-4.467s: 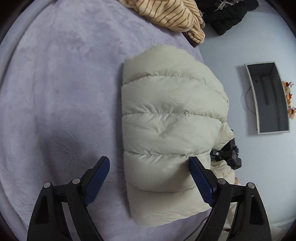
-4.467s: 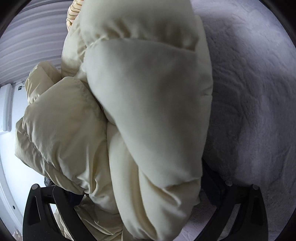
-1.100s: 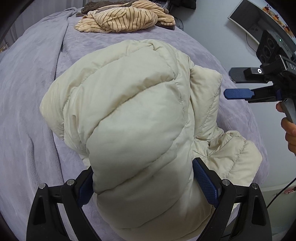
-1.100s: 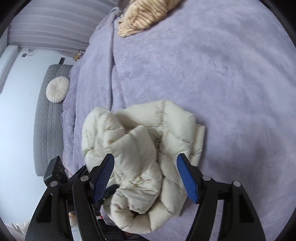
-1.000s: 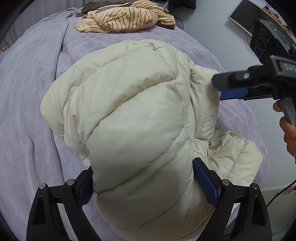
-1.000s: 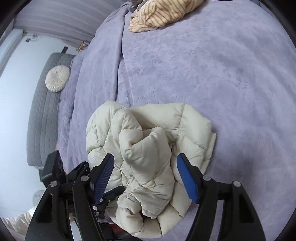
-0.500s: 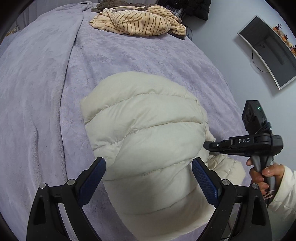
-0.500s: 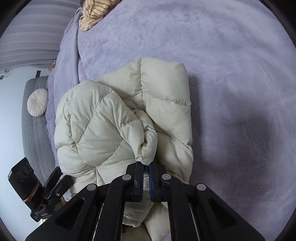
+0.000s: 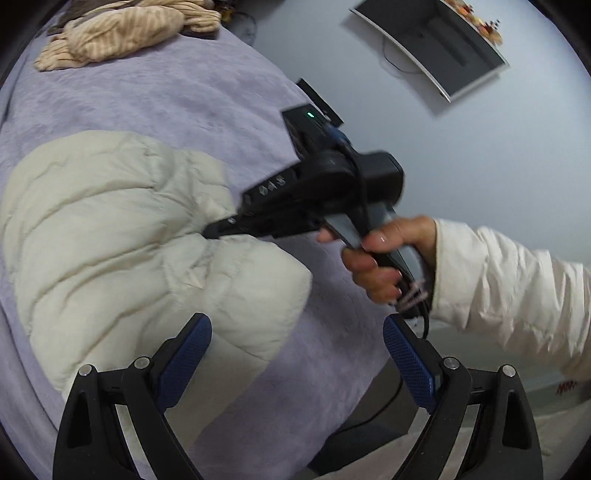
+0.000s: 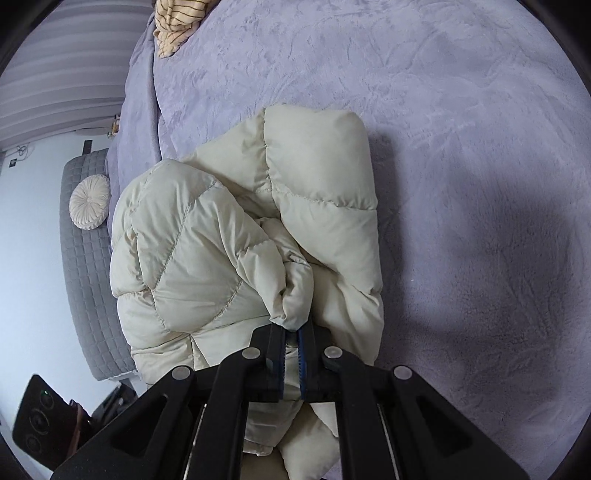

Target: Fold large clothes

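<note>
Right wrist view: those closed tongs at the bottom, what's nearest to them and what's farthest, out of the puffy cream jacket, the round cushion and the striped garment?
1. Puffy cream jacket: pinched in the right tongs, centre of the purple bed.
2. Round cushion: off to the left, on the grey quilted piece beside the bed.
3. Striped garment: at the top edge, on the bed's far end.

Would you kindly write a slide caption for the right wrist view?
Right gripper pinches a fold of the cream puffer jacket lying bunched on the purple blanket.
</note>
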Demonstrator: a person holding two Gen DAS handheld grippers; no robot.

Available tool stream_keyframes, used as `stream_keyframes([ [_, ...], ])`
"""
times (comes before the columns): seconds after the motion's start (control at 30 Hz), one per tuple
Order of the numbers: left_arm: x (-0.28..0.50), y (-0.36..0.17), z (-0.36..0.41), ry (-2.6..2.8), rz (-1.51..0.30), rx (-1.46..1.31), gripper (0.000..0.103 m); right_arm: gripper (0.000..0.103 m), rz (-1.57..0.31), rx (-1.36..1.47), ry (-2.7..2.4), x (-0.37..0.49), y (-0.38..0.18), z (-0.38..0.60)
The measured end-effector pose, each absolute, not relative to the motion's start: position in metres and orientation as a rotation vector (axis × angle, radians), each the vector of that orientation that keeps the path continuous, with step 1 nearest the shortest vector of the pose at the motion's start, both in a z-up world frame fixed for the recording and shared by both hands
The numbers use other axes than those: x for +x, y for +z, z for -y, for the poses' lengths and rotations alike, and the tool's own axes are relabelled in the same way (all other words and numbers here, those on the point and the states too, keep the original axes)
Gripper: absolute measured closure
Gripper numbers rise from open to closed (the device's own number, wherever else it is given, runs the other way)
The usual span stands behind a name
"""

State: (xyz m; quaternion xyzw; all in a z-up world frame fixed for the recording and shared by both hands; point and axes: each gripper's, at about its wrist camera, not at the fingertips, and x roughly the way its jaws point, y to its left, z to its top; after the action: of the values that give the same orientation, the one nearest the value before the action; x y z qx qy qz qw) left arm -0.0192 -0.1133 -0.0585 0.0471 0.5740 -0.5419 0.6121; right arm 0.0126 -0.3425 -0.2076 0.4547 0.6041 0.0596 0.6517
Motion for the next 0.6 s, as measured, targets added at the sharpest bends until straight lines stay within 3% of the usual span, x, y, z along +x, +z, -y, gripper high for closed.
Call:
stream_keyframes([
  [0.4, -0.082, -0.102, 0.16, -1.394, -1.313, 0.469, 0.009, 0.096, -1.45, 0.947, 0.173, 0.022, -0.204, 0.339],
  [0.6, -0.08, -0.114, 0.164, -1.373, -1.345, 0.476, 0.009, 0.096, -1.481, 0.91, 0.173, 0.031, -0.213, 0.337],
])
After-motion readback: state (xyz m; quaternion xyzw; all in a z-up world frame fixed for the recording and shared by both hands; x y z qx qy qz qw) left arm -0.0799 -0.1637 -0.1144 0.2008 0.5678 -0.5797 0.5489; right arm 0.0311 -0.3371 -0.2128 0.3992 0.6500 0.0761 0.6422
